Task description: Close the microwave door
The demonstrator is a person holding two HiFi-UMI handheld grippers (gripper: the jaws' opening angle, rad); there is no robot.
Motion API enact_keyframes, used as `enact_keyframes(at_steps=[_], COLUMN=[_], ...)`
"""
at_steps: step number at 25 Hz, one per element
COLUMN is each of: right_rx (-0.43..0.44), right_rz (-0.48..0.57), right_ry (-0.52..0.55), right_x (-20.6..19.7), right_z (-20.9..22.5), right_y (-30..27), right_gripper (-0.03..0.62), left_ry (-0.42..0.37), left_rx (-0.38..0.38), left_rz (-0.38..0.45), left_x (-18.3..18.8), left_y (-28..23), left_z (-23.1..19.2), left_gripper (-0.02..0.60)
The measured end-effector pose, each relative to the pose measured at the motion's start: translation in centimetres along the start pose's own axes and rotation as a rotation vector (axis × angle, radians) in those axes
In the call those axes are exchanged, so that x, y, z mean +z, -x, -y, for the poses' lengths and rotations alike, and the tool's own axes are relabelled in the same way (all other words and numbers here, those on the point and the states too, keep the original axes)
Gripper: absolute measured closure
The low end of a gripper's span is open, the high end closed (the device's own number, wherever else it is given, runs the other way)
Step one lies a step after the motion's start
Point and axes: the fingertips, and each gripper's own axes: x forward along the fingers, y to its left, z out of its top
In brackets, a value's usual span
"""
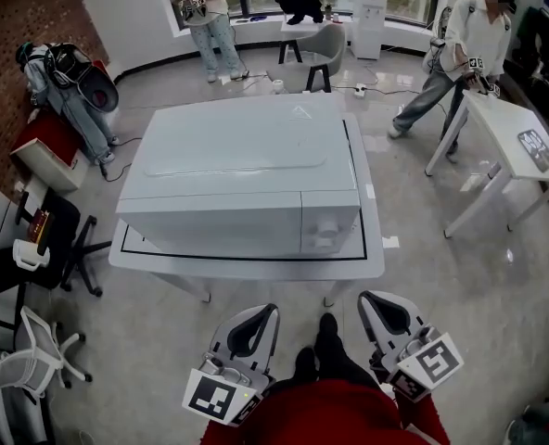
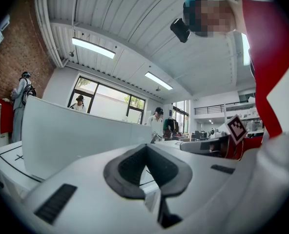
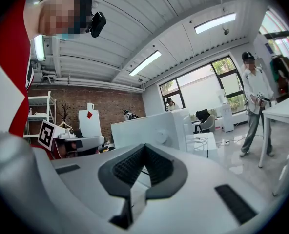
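Fingers of left gripper (image 2: pixel 145 147) and right gripper (image 3: pixel 143 146) pressed together, empty, microwave (image 1: pixel 237 156) door shut.

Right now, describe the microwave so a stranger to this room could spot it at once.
In the middle of the room stands a white table with a black line round its top. The microwave sits on it, inside that line. It is a big, plain white box that fills most of the tabletop; the smaller table at the right has no such box.
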Motion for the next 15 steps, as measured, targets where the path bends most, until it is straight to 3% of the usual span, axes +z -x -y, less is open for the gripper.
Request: enact_keyframes(at_steps=[15], right_rx=[-0.013], right_rz=[-0.011], right_ry=[0.02], right_x=[-0.3], right_z=[-0.1], right_y=[0.7], right_gripper=[0.582], left_ry=[0.016], left_rx=[0.004], left_rz=[-0.054], left_x=[-1.6], left_y=[-0.5], left_z=[0.6], left_gripper=[0.571])
